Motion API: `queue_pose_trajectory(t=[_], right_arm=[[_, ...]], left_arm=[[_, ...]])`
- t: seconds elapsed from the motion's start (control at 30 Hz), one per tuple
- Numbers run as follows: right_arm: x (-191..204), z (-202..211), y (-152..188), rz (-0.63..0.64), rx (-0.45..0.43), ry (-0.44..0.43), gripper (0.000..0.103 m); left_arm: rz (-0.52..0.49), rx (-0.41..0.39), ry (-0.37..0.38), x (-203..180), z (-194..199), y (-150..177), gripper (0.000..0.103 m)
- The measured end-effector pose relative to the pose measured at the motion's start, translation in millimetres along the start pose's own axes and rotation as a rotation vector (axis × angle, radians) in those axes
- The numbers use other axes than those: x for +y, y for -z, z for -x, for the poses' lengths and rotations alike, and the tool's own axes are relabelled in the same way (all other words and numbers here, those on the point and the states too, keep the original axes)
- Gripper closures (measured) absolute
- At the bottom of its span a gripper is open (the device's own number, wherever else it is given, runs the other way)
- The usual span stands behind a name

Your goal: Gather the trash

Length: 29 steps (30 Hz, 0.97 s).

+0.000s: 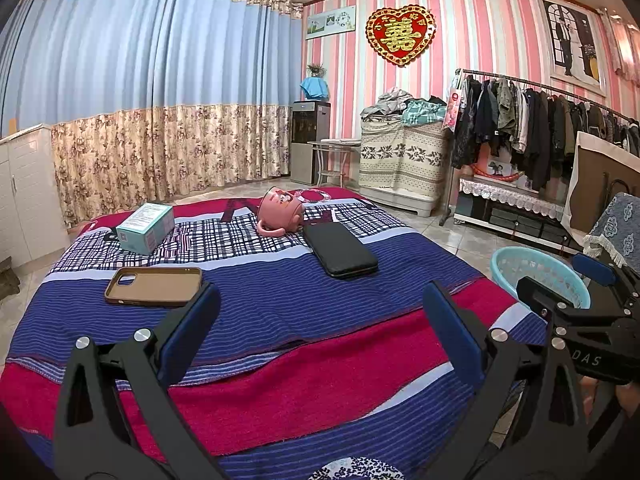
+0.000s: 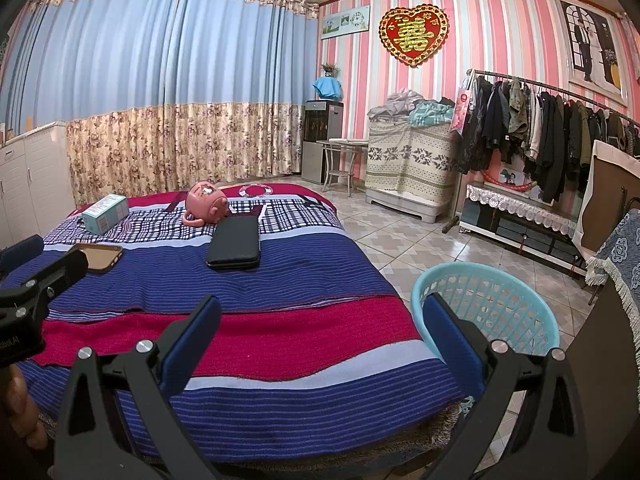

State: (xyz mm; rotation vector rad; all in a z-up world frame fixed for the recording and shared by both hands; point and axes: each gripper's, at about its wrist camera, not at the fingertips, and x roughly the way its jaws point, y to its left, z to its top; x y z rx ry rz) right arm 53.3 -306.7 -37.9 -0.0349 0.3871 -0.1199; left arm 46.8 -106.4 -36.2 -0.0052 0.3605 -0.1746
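On the striped red and blue bed cover (image 1: 280, 368) (image 2: 248, 332) lie a teal cardboard box (image 1: 147, 227) (image 2: 105, 213), a tipped pink mug (image 1: 279, 213) (image 2: 206, 202), a brown phone case (image 1: 154, 286) (image 2: 102, 257) and a black wallet-like case (image 1: 340, 250) (image 2: 235, 247). A light blue plastic basket (image 1: 540, 276) (image 2: 490, 308) stands on the floor right of the bed. My left gripper (image 1: 320, 312) hovers open over the bed's near part, holding nothing. My right gripper (image 2: 322, 322) is open and empty over the bed's right edge, its right finger in front of the basket.
A clothes rack (image 1: 540, 124) (image 2: 552, 136), a low cabinet with lace cloth (image 2: 520, 216) and a covered chest (image 1: 404, 160) line the right wall. White cupboards (image 1: 20, 192) stand left. Tiled floor (image 2: 400, 240) lies right of the bed. A person's hand (image 1: 628, 396) holds the right gripper.
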Motion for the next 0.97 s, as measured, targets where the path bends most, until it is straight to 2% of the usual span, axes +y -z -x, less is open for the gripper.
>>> queue_pose_trajectory(t=[0.97], right_arm=[[0.1, 0.6, -0.2, 0.0, 0.001, -0.001, 0.005]], left_arm=[[0.002, 0.01, 0.006, -1.6, -1.9, 0.6, 0.005]])
